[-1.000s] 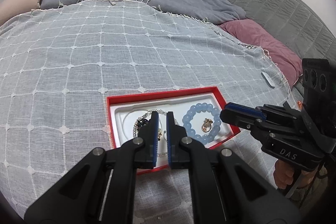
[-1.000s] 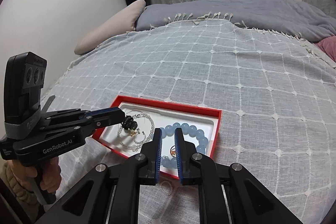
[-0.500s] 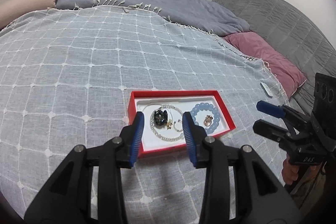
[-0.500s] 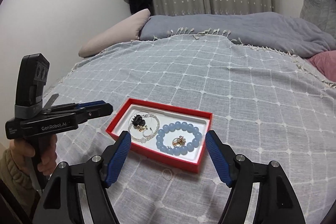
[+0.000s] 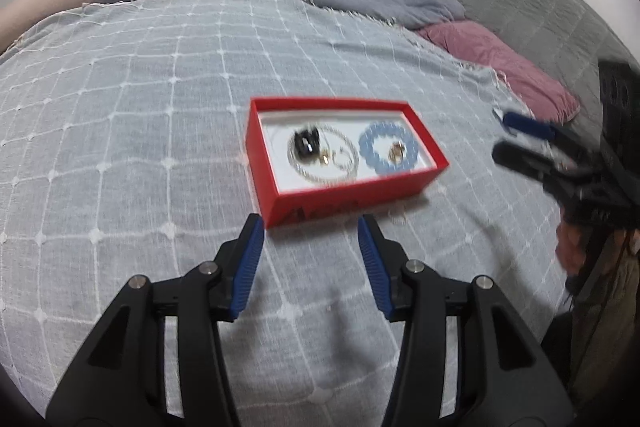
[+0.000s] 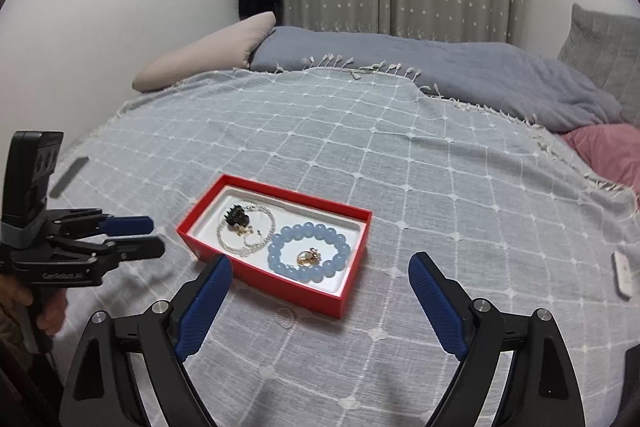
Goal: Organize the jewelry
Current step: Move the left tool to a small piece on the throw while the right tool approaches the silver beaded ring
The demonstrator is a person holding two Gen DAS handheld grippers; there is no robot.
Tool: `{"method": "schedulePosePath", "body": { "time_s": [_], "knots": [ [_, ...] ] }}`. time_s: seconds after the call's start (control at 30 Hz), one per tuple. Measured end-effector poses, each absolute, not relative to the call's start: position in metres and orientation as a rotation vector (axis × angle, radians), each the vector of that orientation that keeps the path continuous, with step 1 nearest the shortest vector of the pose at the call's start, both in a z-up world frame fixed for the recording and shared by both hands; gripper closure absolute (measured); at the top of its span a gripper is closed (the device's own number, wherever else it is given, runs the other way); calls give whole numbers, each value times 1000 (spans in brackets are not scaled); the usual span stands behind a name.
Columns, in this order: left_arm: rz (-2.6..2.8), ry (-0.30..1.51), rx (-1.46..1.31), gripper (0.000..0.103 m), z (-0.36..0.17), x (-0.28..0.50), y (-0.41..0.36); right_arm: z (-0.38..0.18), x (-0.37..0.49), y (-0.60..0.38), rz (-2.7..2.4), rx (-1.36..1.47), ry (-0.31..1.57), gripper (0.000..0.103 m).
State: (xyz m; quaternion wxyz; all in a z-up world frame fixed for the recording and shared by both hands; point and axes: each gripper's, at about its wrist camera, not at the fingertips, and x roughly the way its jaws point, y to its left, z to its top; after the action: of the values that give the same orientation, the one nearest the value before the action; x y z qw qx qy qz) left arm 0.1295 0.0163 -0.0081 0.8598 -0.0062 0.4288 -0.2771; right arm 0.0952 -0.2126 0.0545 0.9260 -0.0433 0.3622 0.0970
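A red box (image 5: 276, 163) (image 6: 352, 215) with a white lining lies on the grey checked bedspread. It holds a pale blue bead bracelet (image 6: 308, 253) around a gold pendant (image 6: 308, 258), and a clear bead strand (image 6: 248, 241) with a black clip (image 6: 237, 217). A thin loop (image 6: 285, 317) lies on the cloth in front of the box. My left gripper (image 5: 311, 223) (image 6: 154, 237) hovers short of the box, jaws opening, nothing between them. My right gripper (image 6: 320, 262) (image 5: 502, 134) is spread wide, still opening and empty, near the box's front side.
A folded grey blanket (image 6: 460, 75), a beige pillow (image 6: 208, 63) and a pink pillow (image 6: 604, 151) lie at the head of the bed. A small white object (image 6: 622, 273) rests on the bedspread at right, and a dark flat strip (image 6: 68, 177) at left.
Both grippers went from shut over the box to open and drew back from it. The jewellery stays in the box.
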Motion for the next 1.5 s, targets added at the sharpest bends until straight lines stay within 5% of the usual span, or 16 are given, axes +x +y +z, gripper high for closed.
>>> {"method": "schedulePosePath", "body": {
  "time_s": [0.27, 0.43, 0.67, 1.23, 1.5],
  "knots": [
    [-652, 943, 178, 53, -34, 93, -4, 45, 99, -217, 210, -61, 802, 13],
    [-671, 971, 228, 54, -45, 92, -11, 33, 104, -215, 201, -51, 842, 38],
    [-658, 1000, 300, 54, -56, 89, -23, 19, 109, -209, 207, -49, 903, 41],
    [-651, 997, 344, 88, -61, 91, -29, 8, 114, -207, 216, -41, 945, 51],
    [-641, 995, 349, 93, -61, 92, -30, 3, 116, -208, 237, -23, 966, 57]
  ]
}}
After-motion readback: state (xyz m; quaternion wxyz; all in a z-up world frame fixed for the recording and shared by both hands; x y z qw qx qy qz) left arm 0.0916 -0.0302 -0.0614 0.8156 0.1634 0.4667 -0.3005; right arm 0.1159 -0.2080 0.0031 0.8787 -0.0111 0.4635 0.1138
